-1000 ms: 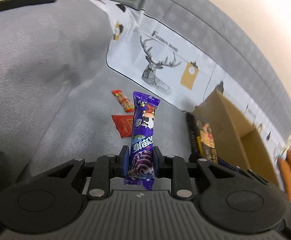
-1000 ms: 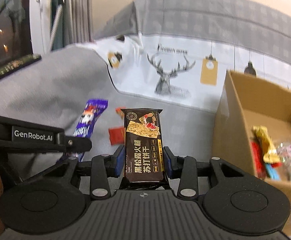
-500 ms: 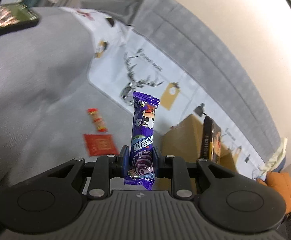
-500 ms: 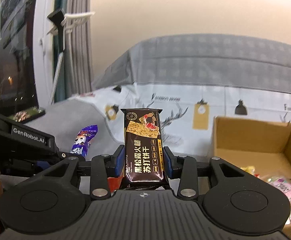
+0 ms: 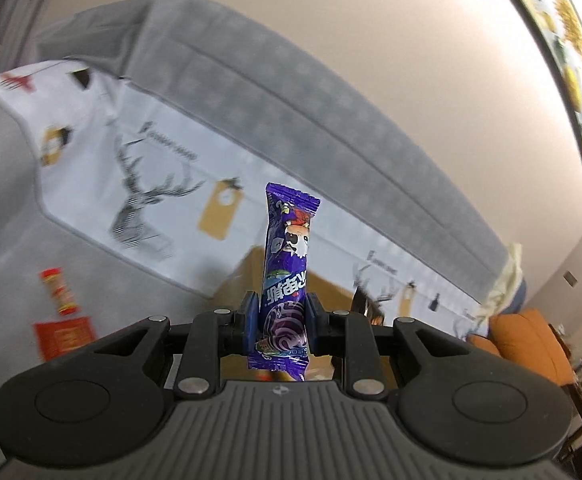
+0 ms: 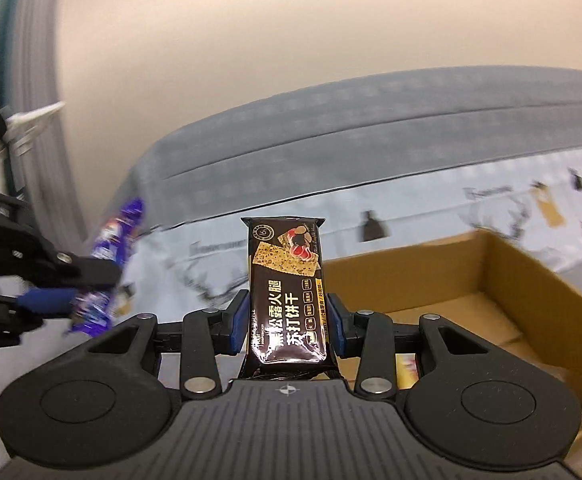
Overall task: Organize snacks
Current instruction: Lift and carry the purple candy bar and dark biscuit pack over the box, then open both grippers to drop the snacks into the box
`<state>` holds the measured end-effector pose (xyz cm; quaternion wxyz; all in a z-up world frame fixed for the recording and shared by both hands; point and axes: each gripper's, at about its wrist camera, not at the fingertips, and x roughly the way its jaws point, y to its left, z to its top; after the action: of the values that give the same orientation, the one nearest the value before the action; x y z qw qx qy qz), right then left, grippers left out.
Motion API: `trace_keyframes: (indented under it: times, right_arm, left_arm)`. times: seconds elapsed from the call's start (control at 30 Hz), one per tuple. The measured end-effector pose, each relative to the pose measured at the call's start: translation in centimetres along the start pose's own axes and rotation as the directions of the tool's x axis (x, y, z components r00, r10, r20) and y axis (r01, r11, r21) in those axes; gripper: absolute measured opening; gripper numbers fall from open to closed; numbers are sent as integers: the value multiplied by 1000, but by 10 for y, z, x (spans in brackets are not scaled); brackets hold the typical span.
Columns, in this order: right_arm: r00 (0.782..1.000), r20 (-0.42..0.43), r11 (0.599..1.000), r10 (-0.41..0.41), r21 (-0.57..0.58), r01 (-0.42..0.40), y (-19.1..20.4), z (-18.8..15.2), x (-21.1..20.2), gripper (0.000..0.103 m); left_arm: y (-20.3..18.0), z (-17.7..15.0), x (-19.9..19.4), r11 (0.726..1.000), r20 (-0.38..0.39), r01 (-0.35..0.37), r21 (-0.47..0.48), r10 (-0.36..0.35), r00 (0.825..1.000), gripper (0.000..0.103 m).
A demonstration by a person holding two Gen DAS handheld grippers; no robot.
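Note:
My left gripper (image 5: 281, 322) is shut on a purple candy bar (image 5: 287, 264) that stands upright between the pads. My right gripper (image 6: 287, 330) is shut on a dark brown cracker packet (image 6: 287, 288), also upright. The open cardboard box (image 6: 507, 276) lies just ahead and right of the right gripper, with a yellow packet (image 6: 405, 372) showing inside; its brown wall (image 5: 247, 276) shows behind the candy bar in the left wrist view. The left gripper with its purple bar (image 6: 109, 264) appears at the left of the right wrist view.
A small red-yellow candy (image 5: 57, 290) and a flat red packet (image 5: 63, 338) lie on the grey sofa seat (image 5: 3, 216) at the left. A white deer-print cover (image 5: 151, 184) hangs on the grey backrest (image 5: 291, 100). An orange cushion (image 5: 531, 344) sits far right.
Both grippers have risen and tilted up with their snacks, moving right toward the box. The box now fills the lower right of the right wrist view. Grips are unchanged.

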<state>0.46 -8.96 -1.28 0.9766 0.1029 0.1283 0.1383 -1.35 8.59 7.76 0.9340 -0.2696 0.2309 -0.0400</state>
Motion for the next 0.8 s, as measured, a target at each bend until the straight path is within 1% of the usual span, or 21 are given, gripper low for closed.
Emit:
trace_keyframes:
  times: [0.1,0.2,0.33,0.5,0.7,0.77,0.8]
  right_arm:
    - [996,13,994,-91,54,90,-18,3,3,42]
    - [985,8,980,-171,102,169,-34,4,7,42]
    - [974,-9,963,-227,149,226,-49,1,11,42]
    - [965,-11,951,-262,165,260,-57,1,9,42]
    - [959,-12,943,-282,179,280,-58,2,5,42]
    - [957,-11,941,-288,182,285,-60,3,5,42]
    - [957,-11,940,-291,184,287,-60,3,5,42]
  left_arm:
    - [-23,5,11,999,-2,24,38,-24,1000,26]
    - [-42,8,20,997,-6,47,69,-47,999,26]
    - [-58,10,33,994,-15,63,88,-62,998,26]
    - [-72,12,47,991,-27,77,105,-74,997,26]
    - [-86,11,58,987,-48,90,132,-84,995,26]
    - [-92,10,60,983,-54,102,151,-94,994,26]
    - [-97,8,61,977,-64,117,177,-107,992,27]
